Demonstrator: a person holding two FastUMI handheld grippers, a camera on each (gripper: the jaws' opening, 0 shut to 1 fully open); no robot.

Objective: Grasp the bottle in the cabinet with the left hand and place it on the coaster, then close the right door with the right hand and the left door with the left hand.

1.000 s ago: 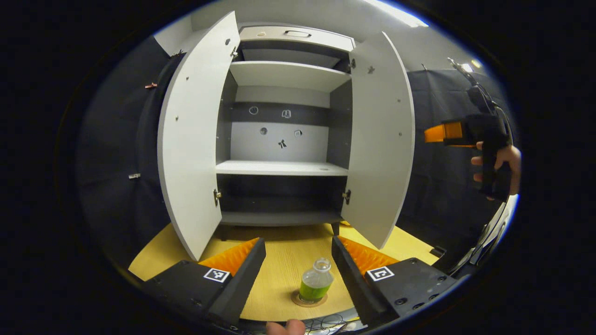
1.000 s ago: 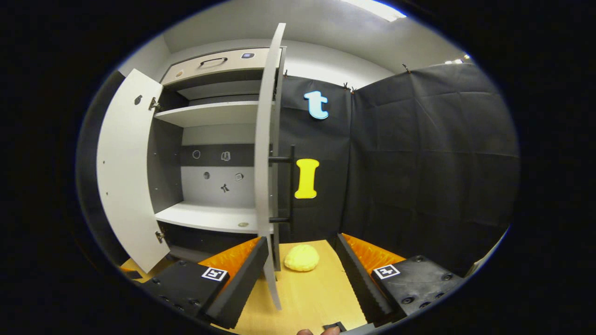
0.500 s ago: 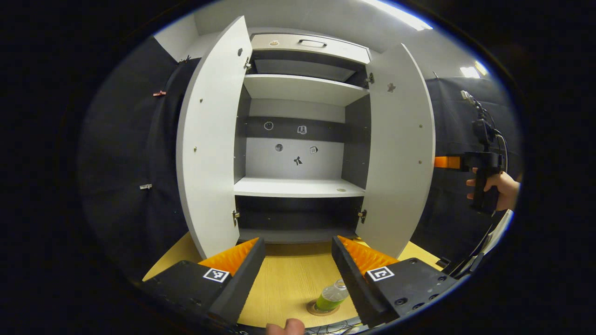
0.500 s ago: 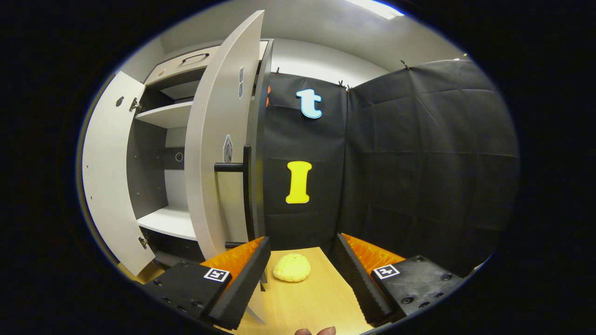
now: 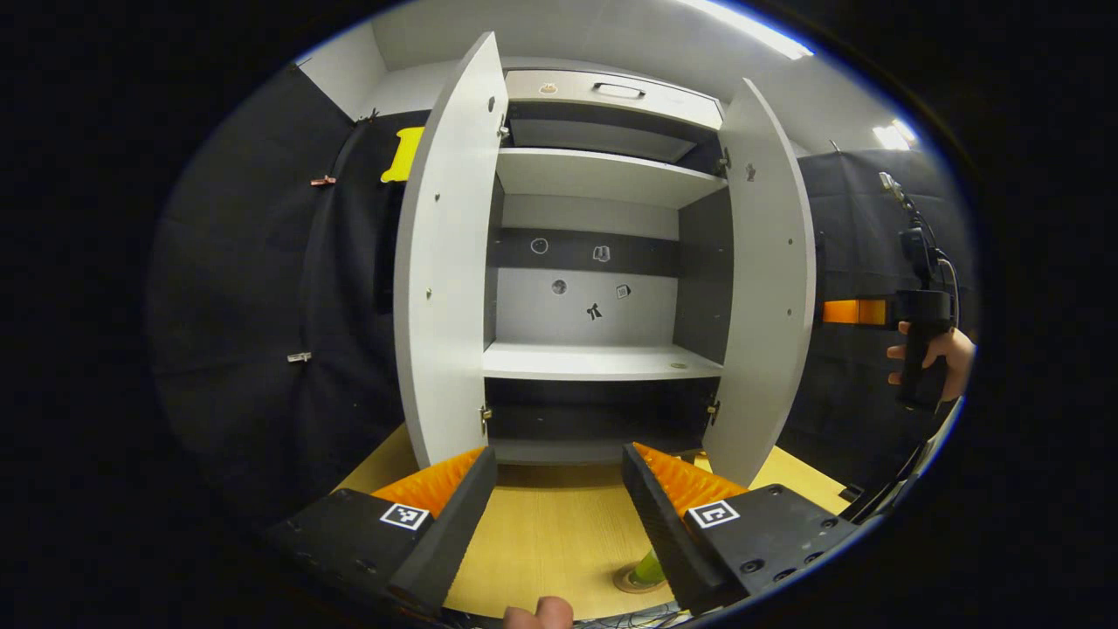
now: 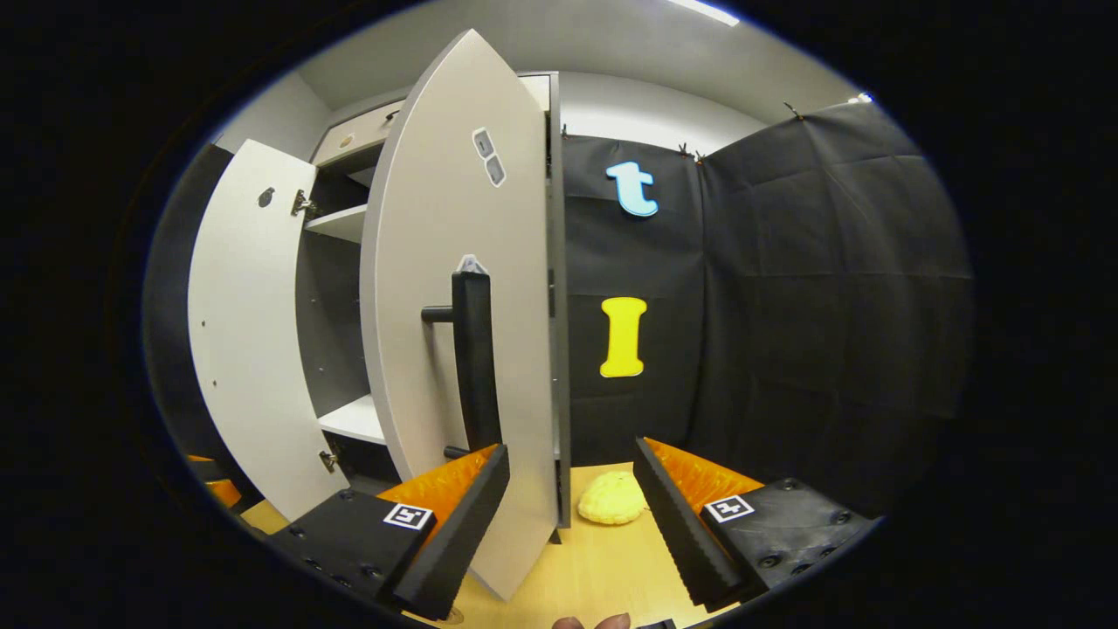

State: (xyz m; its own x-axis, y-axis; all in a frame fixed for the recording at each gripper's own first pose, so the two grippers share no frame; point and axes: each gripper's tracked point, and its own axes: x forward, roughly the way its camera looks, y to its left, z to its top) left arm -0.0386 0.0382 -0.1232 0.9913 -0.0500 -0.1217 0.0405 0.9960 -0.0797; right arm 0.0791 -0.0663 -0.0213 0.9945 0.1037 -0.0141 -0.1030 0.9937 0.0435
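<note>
In the left gripper view, we look straight into the cabinet point(image 5: 603, 262) with both doors swung out toward us. Our left gripper point(image 5: 559, 489) hangs above the counter point(image 5: 541, 533) with its jaws spread wide and nothing between them. The bottle point(image 5: 648, 568) stands on the coaster point(image 5: 631, 580) low in the frame, half hidden behind the right-hand finger, so we judge the placing done. The left door point(image 5: 445, 271) stands up and to the left of these jaws, its tall panel nearly edge-on to us. Far off at the right edge, a hand point(image 5: 939, 354) holds the right gripper point(image 5: 852, 312) level, just outside the right door point(image 5: 769, 288).

In the right gripper view, our right gripper point(image 6: 568, 502) also has its jaws apart and empty. The right door's outer face point(image 6: 463, 288) fills the space just left of them, and its handle point(image 6: 476, 358), a bar running up and down, sits directly above the left-hand finger. The door's free edge falls between the two fingers. So the door lies slightly left of and beyond these jaws, and this hand is plainly the nearer one; we judge a leftward push on that face is the move in hand. A yellow lump point(image 6: 614, 500) rests on the counter behind the door's edge.
</note>
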